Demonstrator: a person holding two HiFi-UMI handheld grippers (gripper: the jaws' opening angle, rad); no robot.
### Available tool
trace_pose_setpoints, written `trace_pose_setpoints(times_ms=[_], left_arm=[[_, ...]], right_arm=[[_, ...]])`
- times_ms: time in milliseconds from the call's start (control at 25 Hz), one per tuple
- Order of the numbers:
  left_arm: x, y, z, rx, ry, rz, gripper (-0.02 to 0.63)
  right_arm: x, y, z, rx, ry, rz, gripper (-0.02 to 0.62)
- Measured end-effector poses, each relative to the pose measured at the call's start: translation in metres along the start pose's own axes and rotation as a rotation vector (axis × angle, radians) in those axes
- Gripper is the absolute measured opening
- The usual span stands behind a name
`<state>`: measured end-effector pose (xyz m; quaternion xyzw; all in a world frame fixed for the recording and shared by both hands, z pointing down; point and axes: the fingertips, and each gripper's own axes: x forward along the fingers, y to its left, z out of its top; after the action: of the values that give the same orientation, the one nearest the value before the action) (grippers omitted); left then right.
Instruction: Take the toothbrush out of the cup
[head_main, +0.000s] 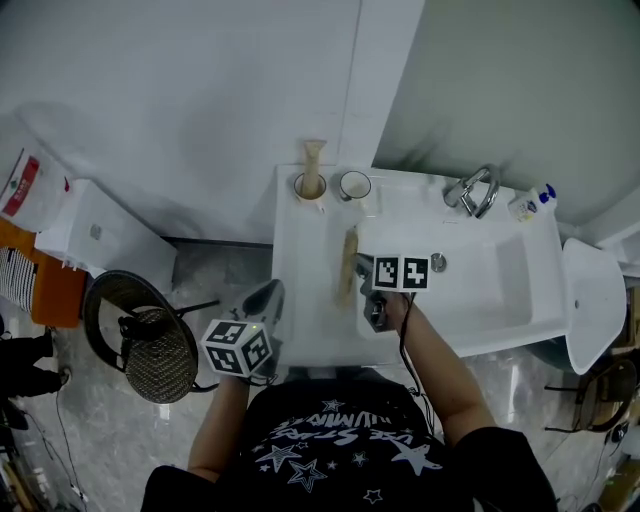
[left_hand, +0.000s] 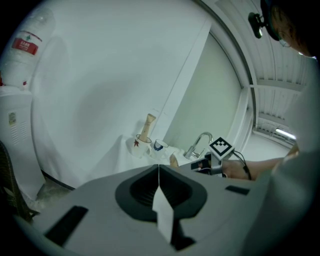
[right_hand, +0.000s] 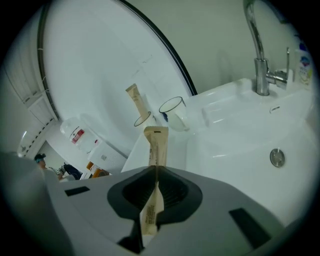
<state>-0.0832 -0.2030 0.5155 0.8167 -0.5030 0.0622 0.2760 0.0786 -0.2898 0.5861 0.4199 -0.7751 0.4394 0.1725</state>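
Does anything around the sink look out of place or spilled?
Nothing spilled or damaged. The only thing off its spot is a wrapped toothbrush, clamped in the right gripper and slanting over the counter, not standing in a cup. A second wrapped one stands in the left cup; the other cup looks empty.

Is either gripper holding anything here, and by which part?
The right gripper clamps the wrapped toothbrush near mid-length, both ends sticking out. The left gripper is shut, empty.
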Motion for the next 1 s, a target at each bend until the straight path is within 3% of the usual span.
trace_pose_setpoints(times_ms=[440, 1000], left_arm=[[0.015, 0.02, 0.0, -0.019, 0.022, 0.025, 0.017], [0.018, 0.027, -0.004, -0.023, 0.038, 0.025, 0.017]], right_arm=[[0.035, -0.022, -0.004, 0.139, 0.032, -0.033, 0.031], [0.042, -0.019, -0.009, 0.111, 0.03, -0.041, 0.032]])
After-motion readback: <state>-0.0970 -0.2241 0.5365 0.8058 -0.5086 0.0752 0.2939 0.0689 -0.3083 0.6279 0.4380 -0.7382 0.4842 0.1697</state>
